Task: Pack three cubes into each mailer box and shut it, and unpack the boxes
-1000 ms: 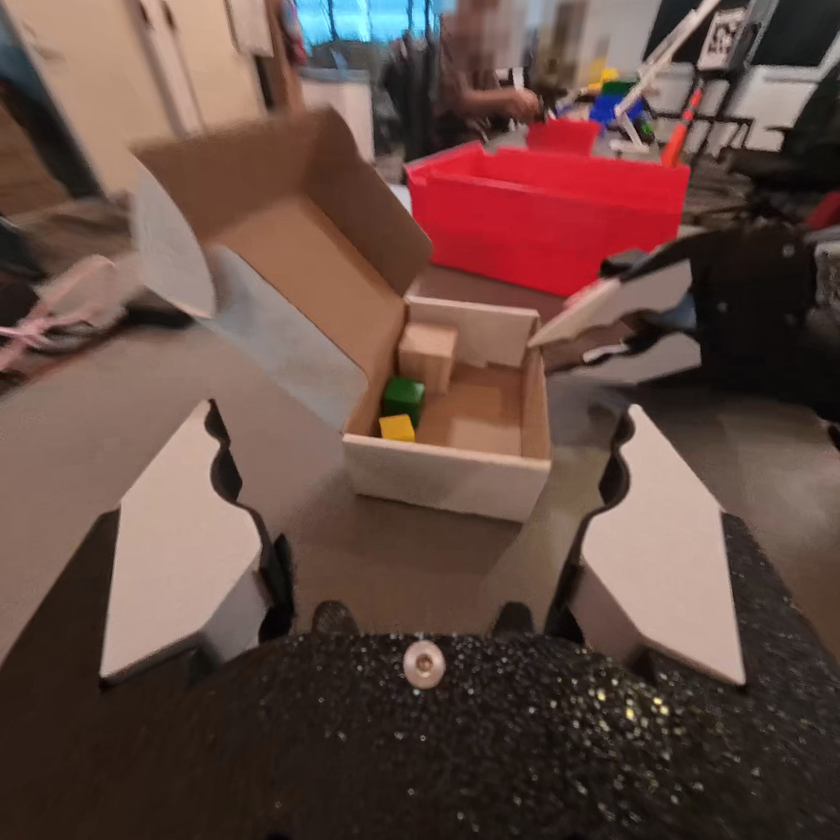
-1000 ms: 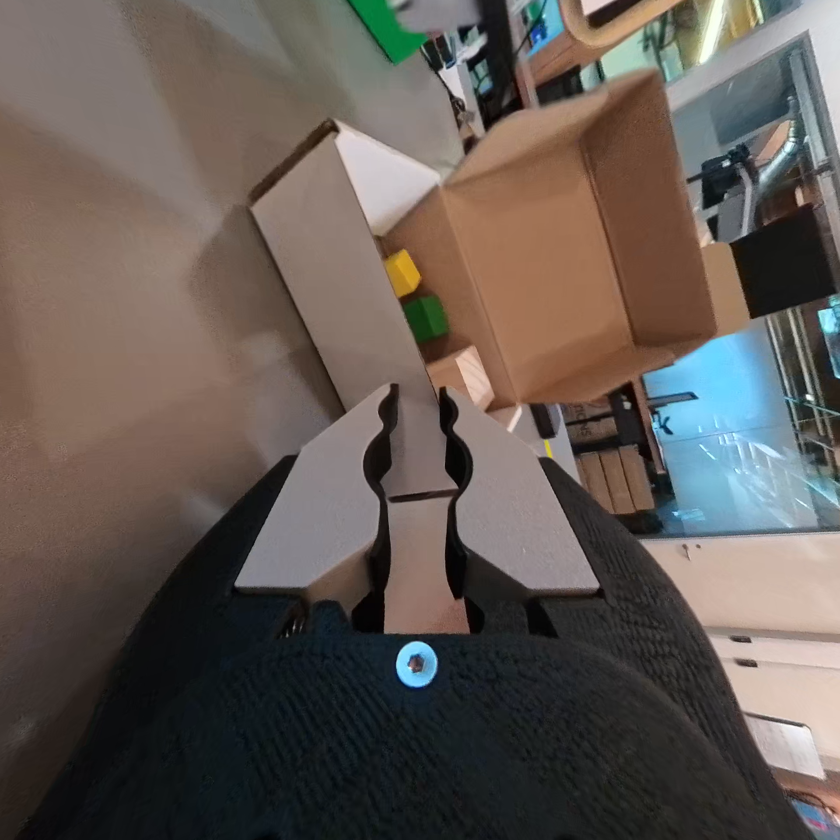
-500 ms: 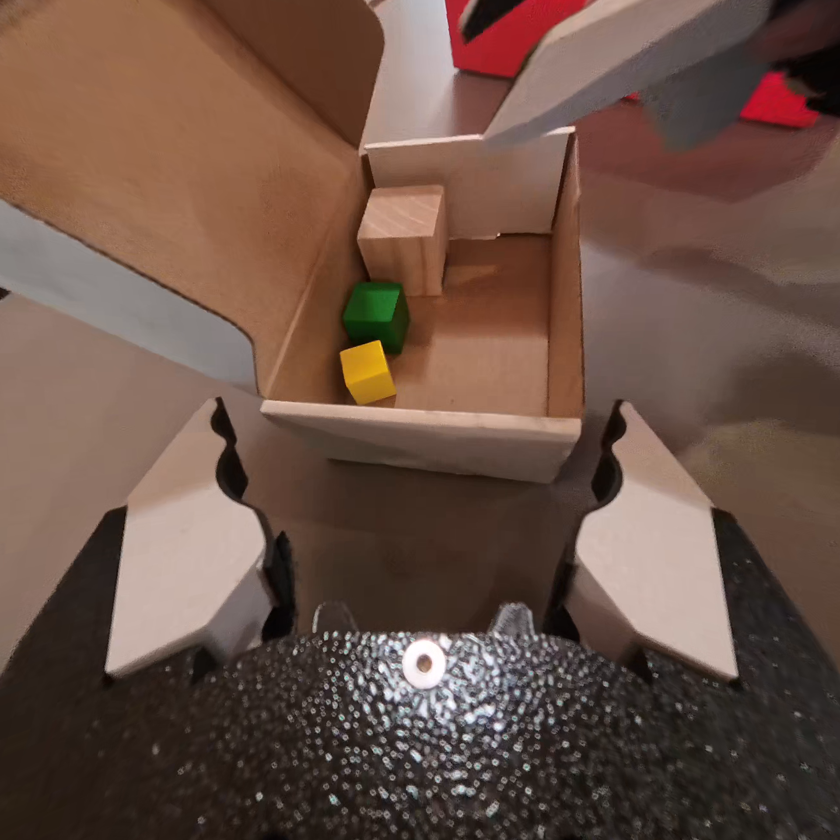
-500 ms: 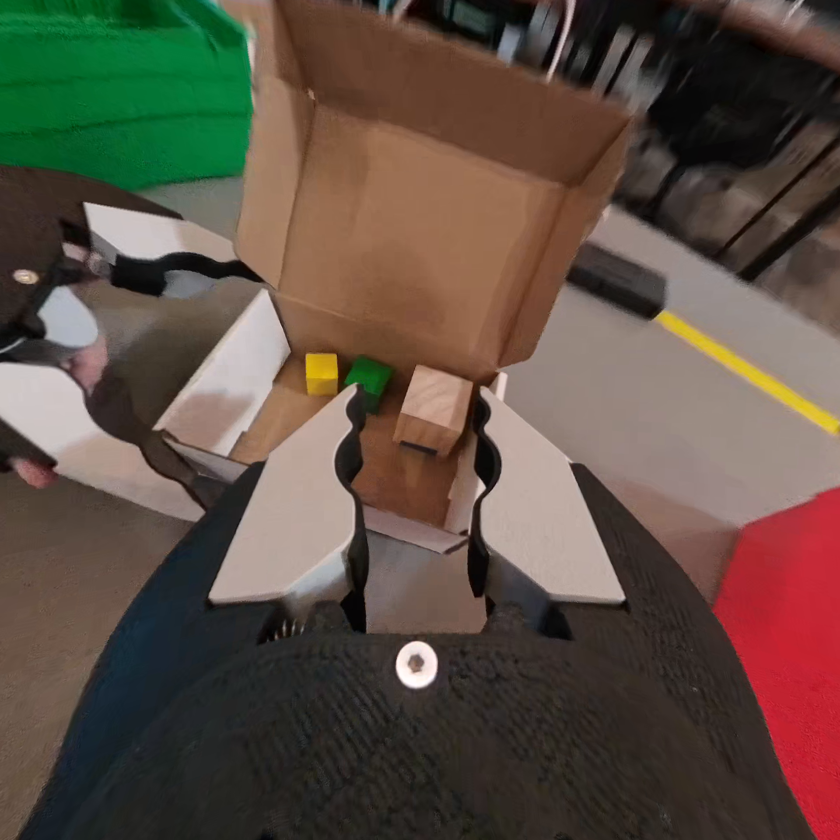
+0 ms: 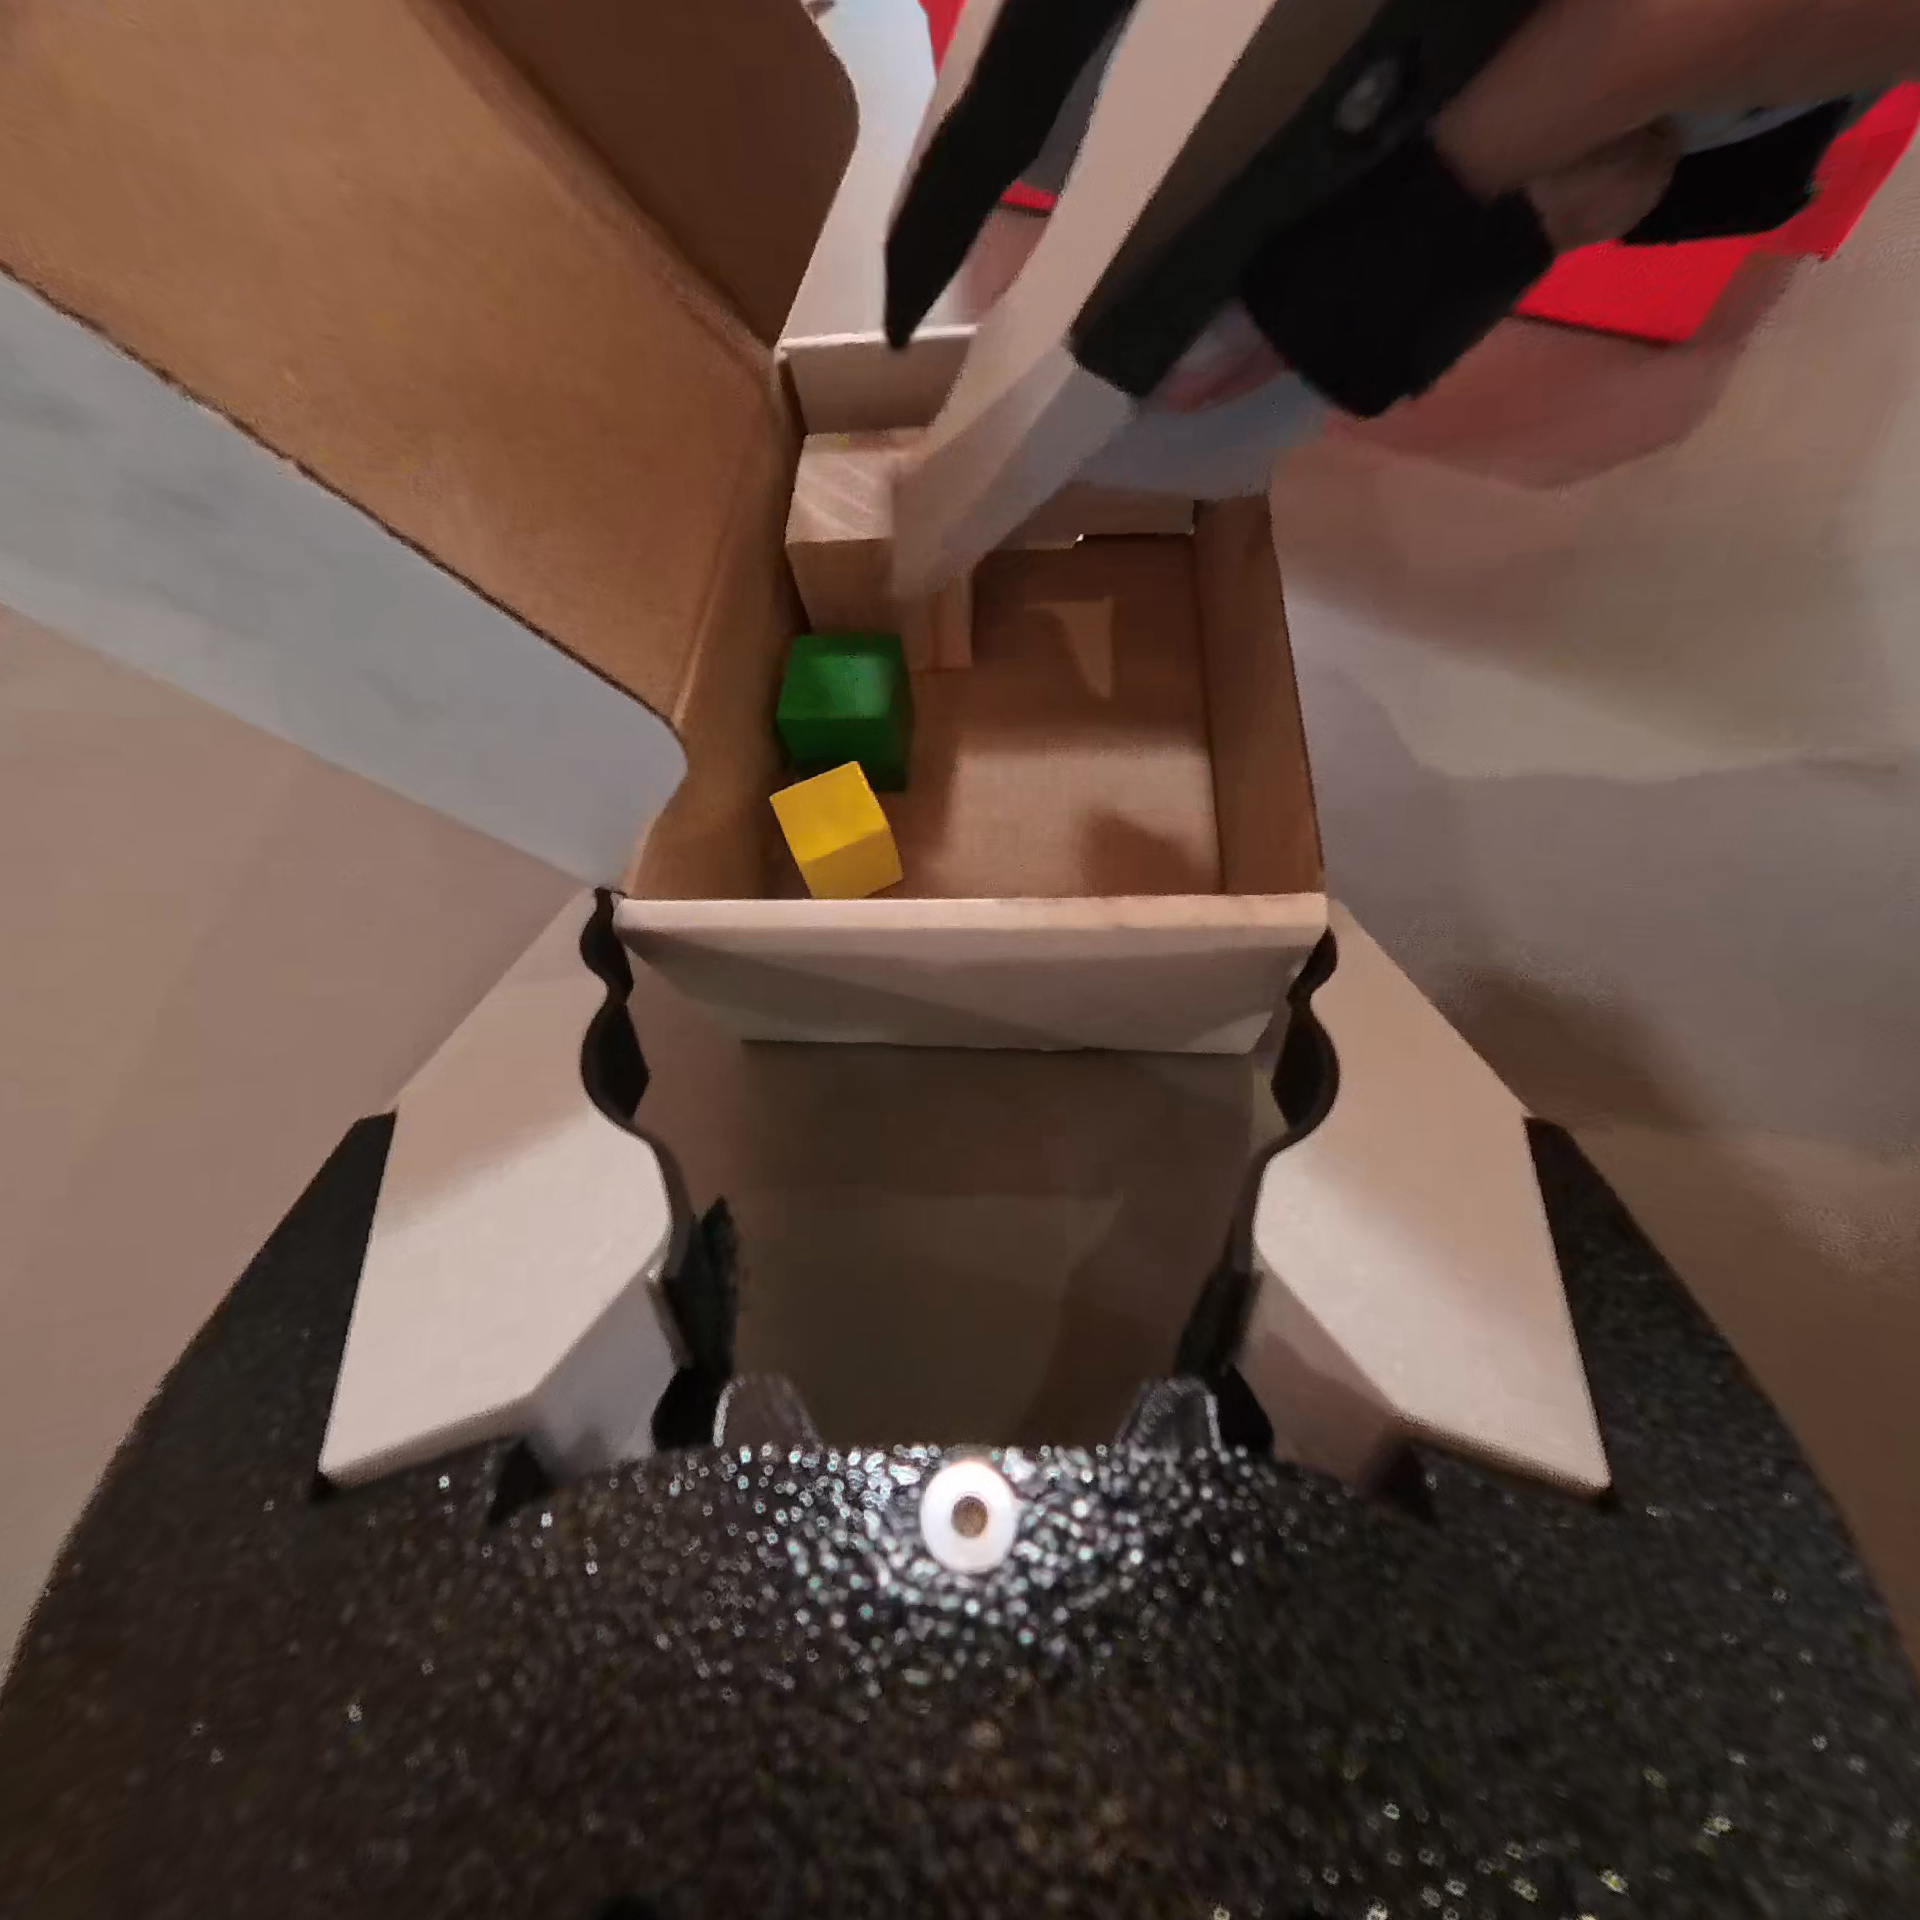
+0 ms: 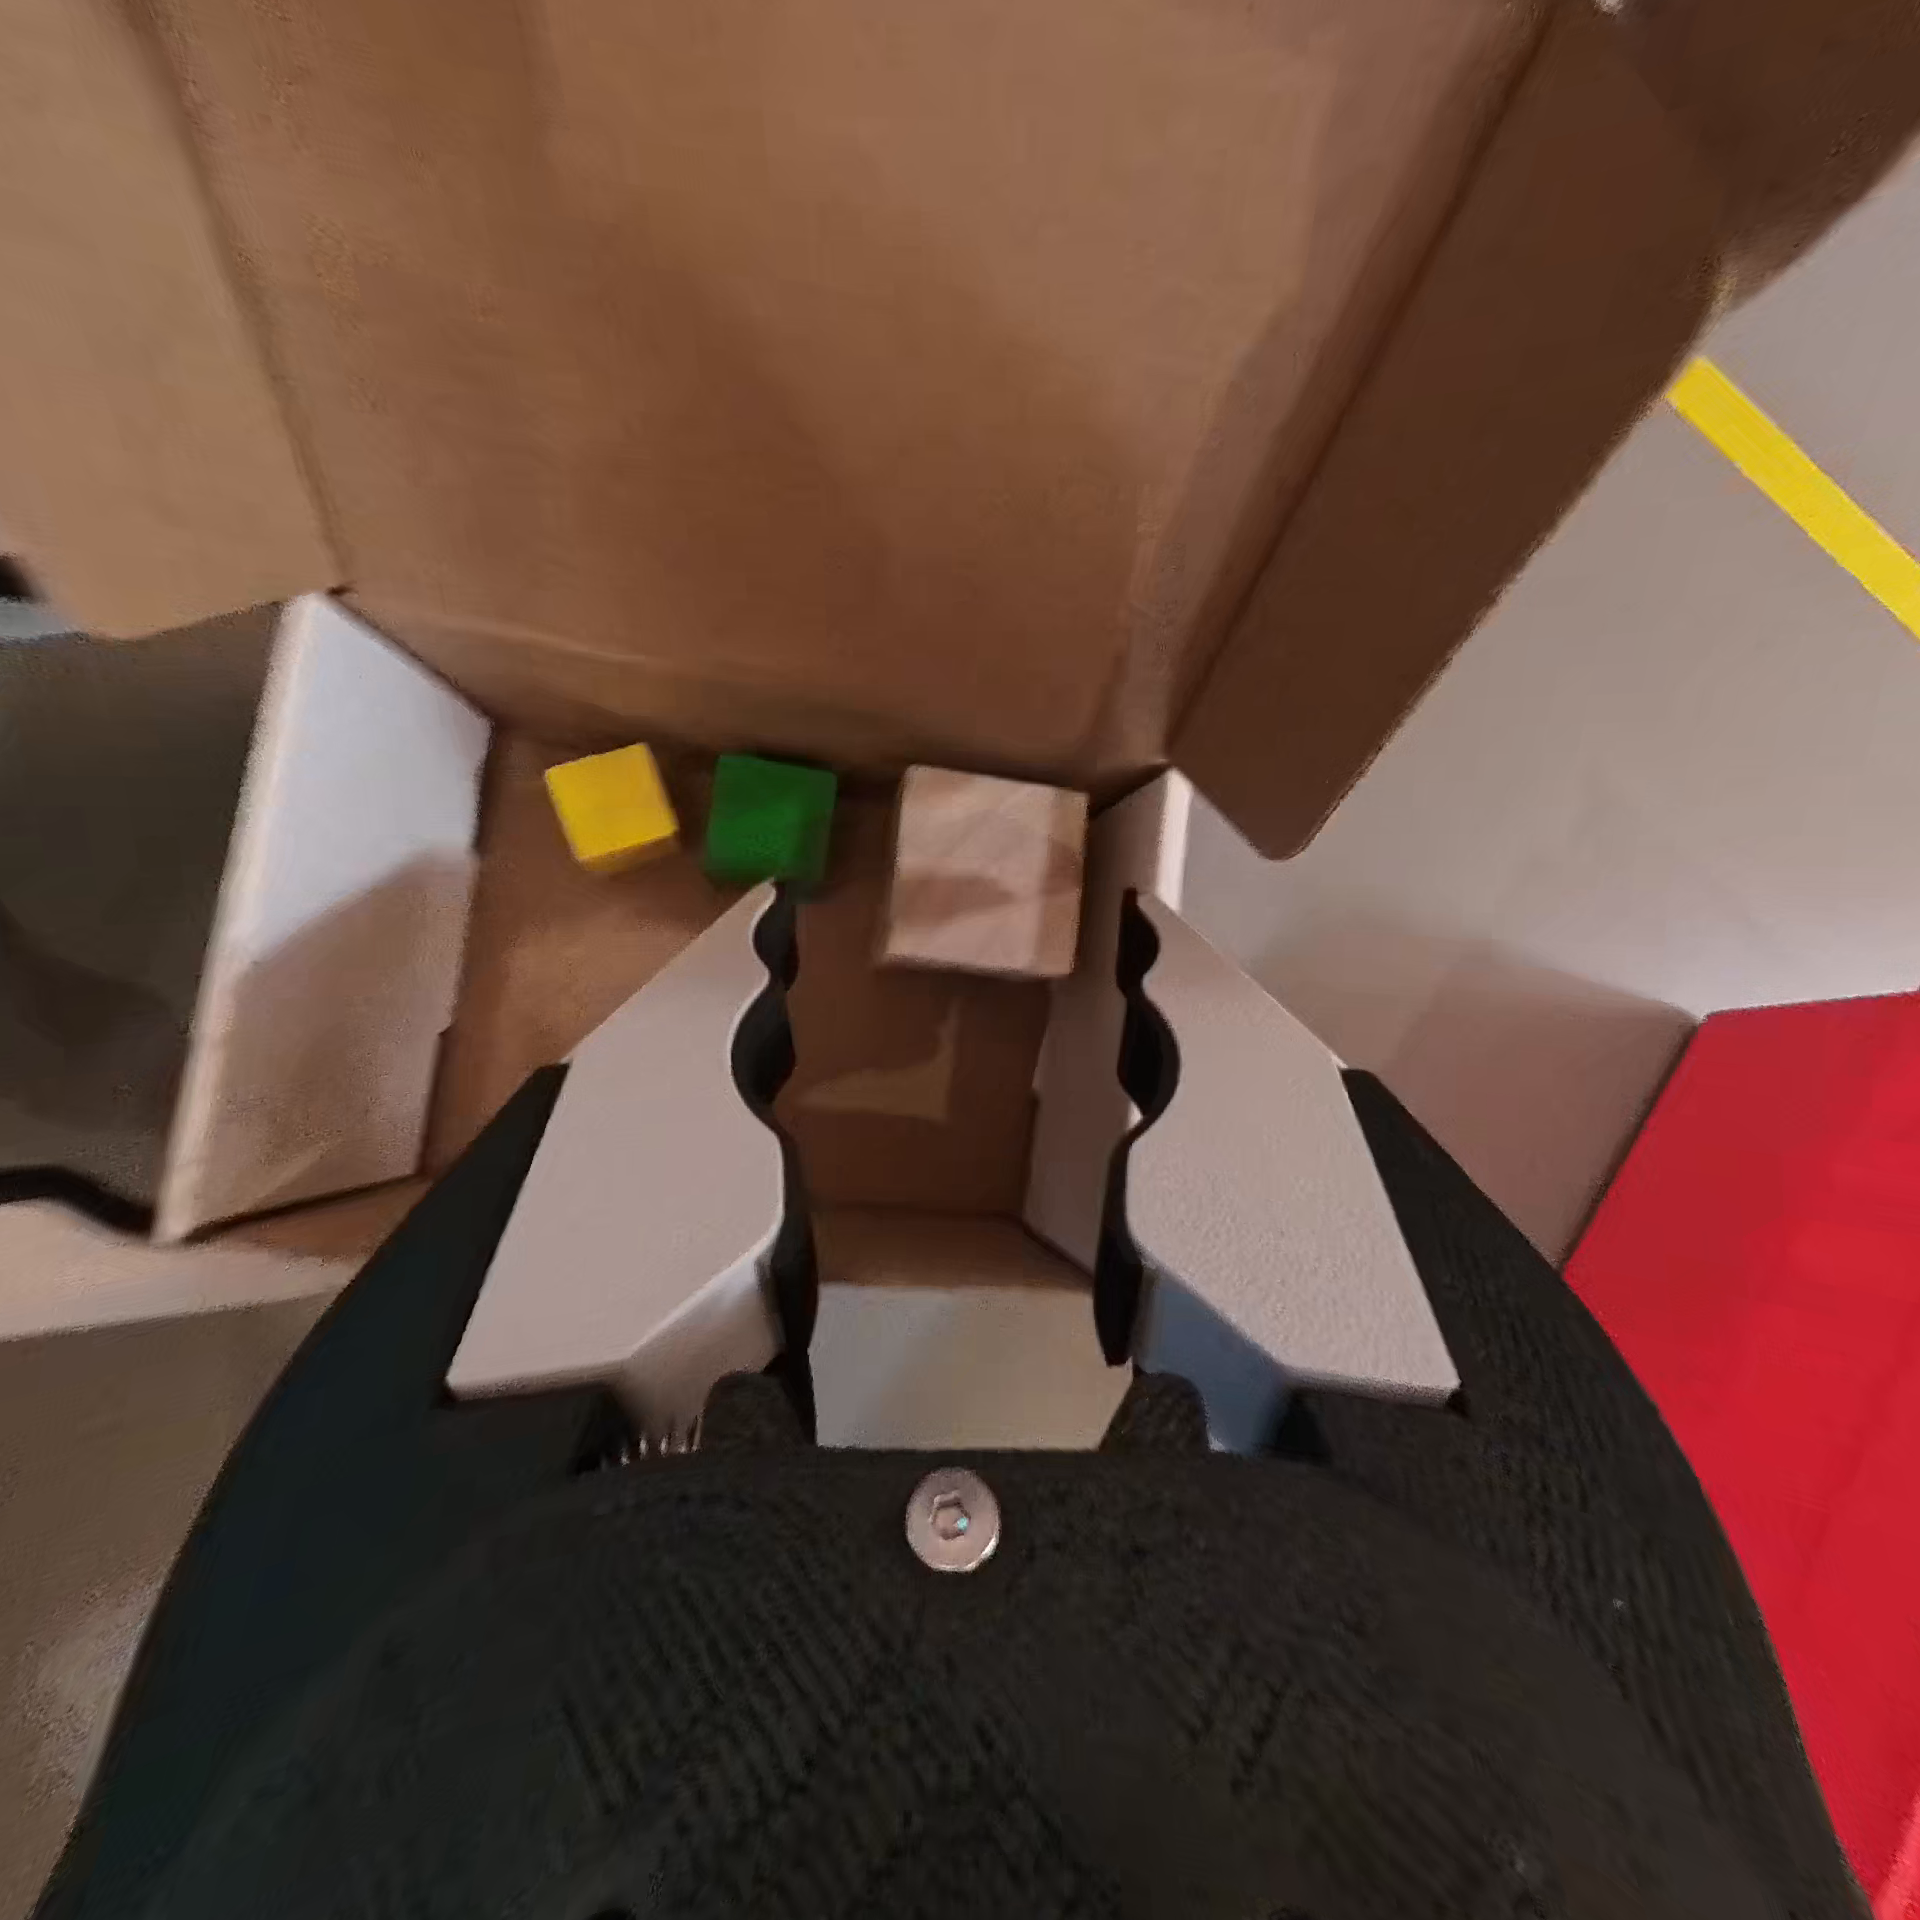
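Note:
An open cardboard mailer box (image 5: 1257, 707) sits on the floor with its lid (image 5: 416, 312) raised. Inside are a yellow cube (image 5: 836, 831), a green cube (image 5: 844, 712) and a larger wooden cube (image 5: 831, 520) in a row along the lid side. My left gripper (image 5: 961, 935) is open, its fingertips flanking the box's near wall. My right gripper (image 6: 954, 899) is open and reaches down into the box, its fingertips on either side of the wooden cube (image 6: 987, 883). The green cube (image 6: 771, 826) and yellow cube (image 6: 613, 816) lie to its left. In the left wrist view a right finger (image 5: 987, 468) hides part of the wooden cube.
A red bin (image 6: 1766, 1351) stands close beside the box and also shows in the left wrist view (image 5: 1662, 281). A yellow line (image 6: 1787, 488) runs across the floor beyond. The raised lid (image 6: 779, 364) looms over the box's far side. A hand (image 5: 1610, 135) holds the right gripper.
My left gripper has moved up to the box until its fingers flank the near wall. My right gripper has opened wider and come down into the box around the wooden cube.

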Available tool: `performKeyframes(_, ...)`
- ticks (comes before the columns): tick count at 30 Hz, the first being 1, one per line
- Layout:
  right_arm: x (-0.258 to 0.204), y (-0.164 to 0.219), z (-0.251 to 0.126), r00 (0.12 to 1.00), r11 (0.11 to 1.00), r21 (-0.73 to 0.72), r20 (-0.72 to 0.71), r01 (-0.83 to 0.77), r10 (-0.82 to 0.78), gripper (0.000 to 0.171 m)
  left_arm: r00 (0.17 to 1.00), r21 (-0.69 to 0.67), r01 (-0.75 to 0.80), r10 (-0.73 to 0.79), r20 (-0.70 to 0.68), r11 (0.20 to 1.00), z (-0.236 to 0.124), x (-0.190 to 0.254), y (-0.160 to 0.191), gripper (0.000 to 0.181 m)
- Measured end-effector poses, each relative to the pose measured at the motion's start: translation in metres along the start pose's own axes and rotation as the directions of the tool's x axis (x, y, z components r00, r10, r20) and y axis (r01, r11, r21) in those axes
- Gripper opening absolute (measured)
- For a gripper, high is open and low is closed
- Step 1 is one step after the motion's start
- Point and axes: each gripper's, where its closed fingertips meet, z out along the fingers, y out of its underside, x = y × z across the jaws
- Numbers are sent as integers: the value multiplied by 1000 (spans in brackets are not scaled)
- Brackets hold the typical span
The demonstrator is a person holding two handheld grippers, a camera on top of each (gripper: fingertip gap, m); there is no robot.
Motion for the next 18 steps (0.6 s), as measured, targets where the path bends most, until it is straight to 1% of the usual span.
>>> performKeyframes(2,-9,-2,-7,1000,1000,7,10,18,-18,56,1000,-1,1,-1,0,1000,0,0,0,124)
performKeyframes(4,-5,2,-5,1000,1000,-17,-22,16,-17,56,1000,-2,-1,1,2,1000,0,0,0,124)
performKeyframes(6,-3,10,4,1000,998,-58,-6,-29,28,58,1000,-3,-4,4,8,1000,0,0,1,124)
performKeyframes(7,-1,7,4,999,998,-42,-2,-46,46,60,1000,-3,-11,11,13,1000,0,0,1,124)
performKeyframes(11,2,4,5,999,999,-32,-47,-18,17,59,1000,-5,-6,6,18,1000,-1,0,1,124)
performKeyframes(16,-2,7,14,999,997,-72,-4,-35,35,58,1000,-5,-6,6,17,1000,-1,1,2,124)
performKeyframes(18,0,5,18,999,997,-71,-10,-32,32,54,1000,-5,-3,3,16,1000,-1,1,2,124)
